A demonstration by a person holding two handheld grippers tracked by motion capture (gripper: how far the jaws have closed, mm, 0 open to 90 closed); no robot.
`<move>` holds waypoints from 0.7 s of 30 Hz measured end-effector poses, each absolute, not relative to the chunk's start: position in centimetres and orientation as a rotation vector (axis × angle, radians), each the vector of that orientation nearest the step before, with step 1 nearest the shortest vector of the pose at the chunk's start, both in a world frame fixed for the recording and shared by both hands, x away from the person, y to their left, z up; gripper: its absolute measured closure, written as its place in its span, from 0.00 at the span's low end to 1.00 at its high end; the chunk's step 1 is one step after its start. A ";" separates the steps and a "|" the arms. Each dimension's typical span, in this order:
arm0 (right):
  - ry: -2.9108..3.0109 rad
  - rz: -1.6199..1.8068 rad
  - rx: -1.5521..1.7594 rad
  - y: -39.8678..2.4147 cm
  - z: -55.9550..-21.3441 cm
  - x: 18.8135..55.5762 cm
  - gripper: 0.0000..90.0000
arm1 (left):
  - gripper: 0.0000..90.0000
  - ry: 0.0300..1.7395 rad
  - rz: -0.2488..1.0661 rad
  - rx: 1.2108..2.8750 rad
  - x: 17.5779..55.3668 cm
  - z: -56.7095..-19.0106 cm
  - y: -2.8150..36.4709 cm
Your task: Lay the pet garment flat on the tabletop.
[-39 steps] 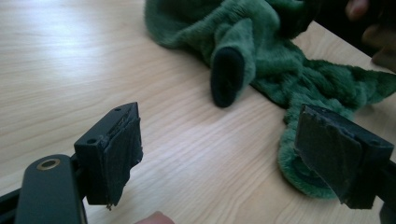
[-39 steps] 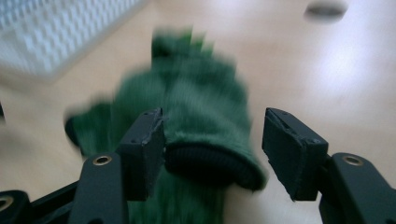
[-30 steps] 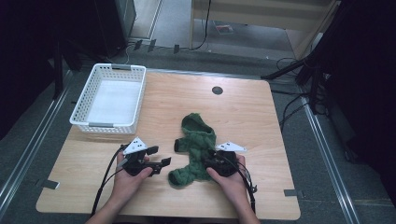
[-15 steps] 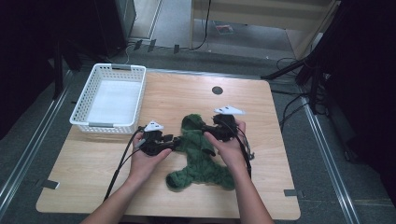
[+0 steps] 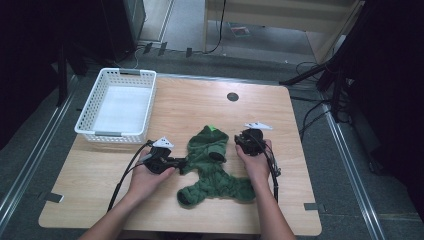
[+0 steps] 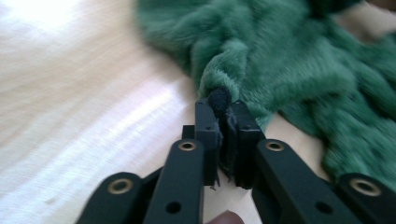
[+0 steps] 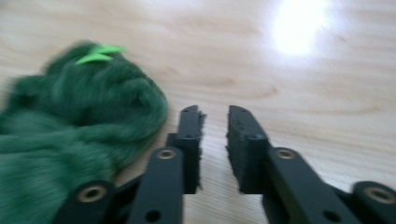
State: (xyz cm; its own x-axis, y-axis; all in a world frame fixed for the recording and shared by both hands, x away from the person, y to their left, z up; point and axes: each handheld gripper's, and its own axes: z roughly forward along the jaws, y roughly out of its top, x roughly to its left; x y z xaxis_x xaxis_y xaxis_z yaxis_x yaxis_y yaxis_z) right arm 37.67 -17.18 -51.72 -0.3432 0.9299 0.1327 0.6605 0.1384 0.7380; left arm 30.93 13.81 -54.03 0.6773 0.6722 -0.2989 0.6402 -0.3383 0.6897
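A fuzzy green garment [image 5: 214,162] with a small bright green tag [image 5: 214,127] lies spread on the wooden table [image 5: 300,165]. My left gripper [image 5: 180,162] is at its left side, shut on the dark cuff [image 6: 219,99] of a green sleeve [image 6: 233,65]; the left gripper [image 6: 223,112] view shows that cuff pinched between the tips. My right gripper [image 5: 243,141] sits just right of the garment's upper part. In its own view the right gripper [image 7: 215,116] is open over bare wood, with the garment [image 7: 79,116] and its tag [image 7: 98,53] off to the left.
A white slatted basket [image 5: 89,116] stands at the table's back left. A dark round hole [image 5: 232,96] sits in the tabletop near the far edge. Cables trail from both grippers toward the front edge.
Both hands moved from the garment's lower end up to its upper part. The left gripper closed on a sleeve cuff and drew it slightly left; the garment's lower part now lies spread wider.
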 end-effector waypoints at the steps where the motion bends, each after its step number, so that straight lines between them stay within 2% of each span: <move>1: 2.070 1.096 1.518 -17.4 -51.2 37.5 0.78 | 0.76 0.998 0.068 2.045 30.9 -53.8 13.9; 3: 2.058 1.164 1.468 -17.6 -50.0 37.2 0.75 | 0.57 1.019 0.095 1.989 31.1 -53.1 14.1; 5: 2.057 1.218 1.435 -17.3 -48.8 37.2 0.71 | 0.50 1.063 0.090 1.917 31.9 -52.4 14.3; 6: 2.068 1.245 1.403 -16.6 -47.9 37.5 0.65 | 0.48 1.096 0.108 1.897 32.4 -52.1 14.1; 7: 2.068 1.245 1.403 -16.6 -47.9 37.5 0.65 | 0.48 1.131 0.137 1.877 32.9 -51.8 13.9; 8: 2.098 1.221 1.378 -15.3 -47.5 38.1 0.58 | 0.48 1.158 0.167 1.869 33.5 -51.6 13.5; 12: 2.204 1.075 1.311 -13.1 -48.7 39.4 0.53 | 0.48 1.253 0.299 1.870 36.2 -51.9 12.3; 15: 2.276 0.936 1.340 -12.2 -50.9 40.6 0.56 | 0.50 1.294 0.261 1.951 38.0 -53.1 11.2; 17: 2.285 0.964 1.361 -12.2 -51.6 40.9 0.69 | 0.55 1.267 0.323 2.001 38.2 -53.5 10.4; 19: 2.273 0.999 1.366 -12.3 -51.9 40.8 0.84 | 0.70 1.236 0.356 2.036 38.4 -53.7 10.0; 21: 2.270 1.012 1.357 -12.5 -52.0 40.6 0.87 | 0.84 1.218 0.359 2.051 38.8 -53.8 9.8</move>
State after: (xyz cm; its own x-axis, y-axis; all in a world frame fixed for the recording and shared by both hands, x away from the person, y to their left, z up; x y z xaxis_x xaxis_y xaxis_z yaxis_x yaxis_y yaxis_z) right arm 40.65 -12.46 -52.04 -0.5039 0.8590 0.0901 0.6414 0.3023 0.7051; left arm 38.83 9.83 -53.80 0.5162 0.8486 -0.1160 0.6504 -0.3003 0.6977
